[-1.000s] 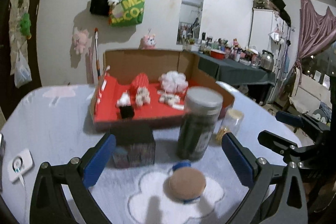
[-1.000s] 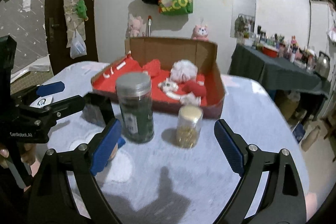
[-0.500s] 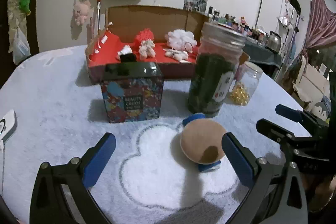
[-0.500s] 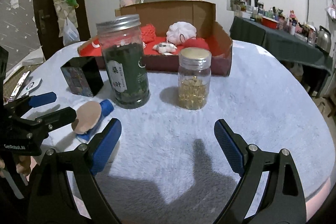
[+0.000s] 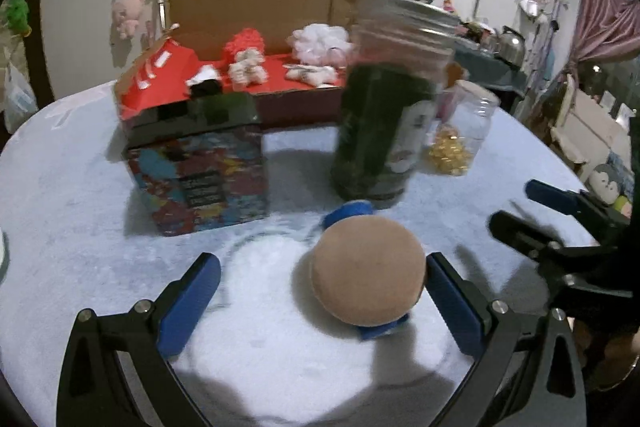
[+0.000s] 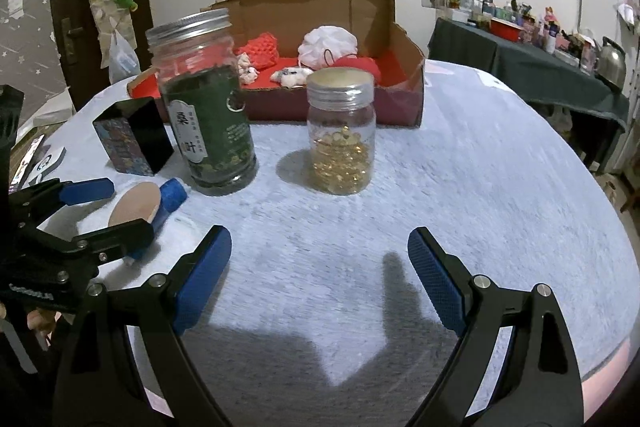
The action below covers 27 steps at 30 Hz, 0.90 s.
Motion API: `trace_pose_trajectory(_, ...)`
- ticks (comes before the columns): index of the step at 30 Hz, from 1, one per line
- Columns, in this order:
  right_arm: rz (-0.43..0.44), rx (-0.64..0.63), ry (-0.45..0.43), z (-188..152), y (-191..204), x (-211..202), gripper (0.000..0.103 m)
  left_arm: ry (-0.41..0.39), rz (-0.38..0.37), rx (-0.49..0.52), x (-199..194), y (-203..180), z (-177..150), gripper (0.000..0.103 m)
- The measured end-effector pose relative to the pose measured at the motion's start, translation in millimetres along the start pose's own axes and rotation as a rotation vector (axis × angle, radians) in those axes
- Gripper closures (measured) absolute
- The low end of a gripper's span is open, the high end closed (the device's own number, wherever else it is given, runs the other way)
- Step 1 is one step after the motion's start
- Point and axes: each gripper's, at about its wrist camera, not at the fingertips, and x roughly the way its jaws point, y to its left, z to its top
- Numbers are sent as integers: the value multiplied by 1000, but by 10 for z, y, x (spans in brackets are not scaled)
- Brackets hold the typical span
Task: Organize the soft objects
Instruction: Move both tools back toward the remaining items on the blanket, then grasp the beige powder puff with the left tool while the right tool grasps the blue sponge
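A tan round puff with a blue handle [image 5: 368, 275] lies on the pale blue fuzzy tablecloth [image 5: 72, 219]. My left gripper [image 5: 320, 307] is open, its blue pads either side of the puff, the right pad close to it. The puff also shows in the right wrist view [image 6: 138, 205], between the left gripper's fingers [image 6: 86, 189]. My right gripper [image 6: 320, 283] is open and empty, low over bare cloth. A cardboard box with a red lining [image 5: 256, 3] at the back holds red and white soft things [image 5: 320, 39].
A dark green jar with a metal lid [image 6: 204, 107] and a small jar of gold beads [image 6: 342, 131] stand before the box. A black patterned tin [image 5: 200, 167] stands left of the green jar. A white device [image 6: 44, 159] lies at the left table edge.
My left gripper has dropped and moved forward, so the puff now sits between its pads. My right gripper has lowered and come closer to the jars.
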Motion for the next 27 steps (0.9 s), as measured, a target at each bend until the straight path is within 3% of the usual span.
trace_pose_trajectory(6,76,-5,19,-1,96,67,12,-13,15,-82,-157,397,-27,0)
trace_pose_trajectory(18,243,-36,70,83,489,256,12,-65,188,11,-348,626,74,0)
trace_pose_trajectory(27,287,-56,91,138,741,369,12,-49,120,-24,-352,784,-3,0)
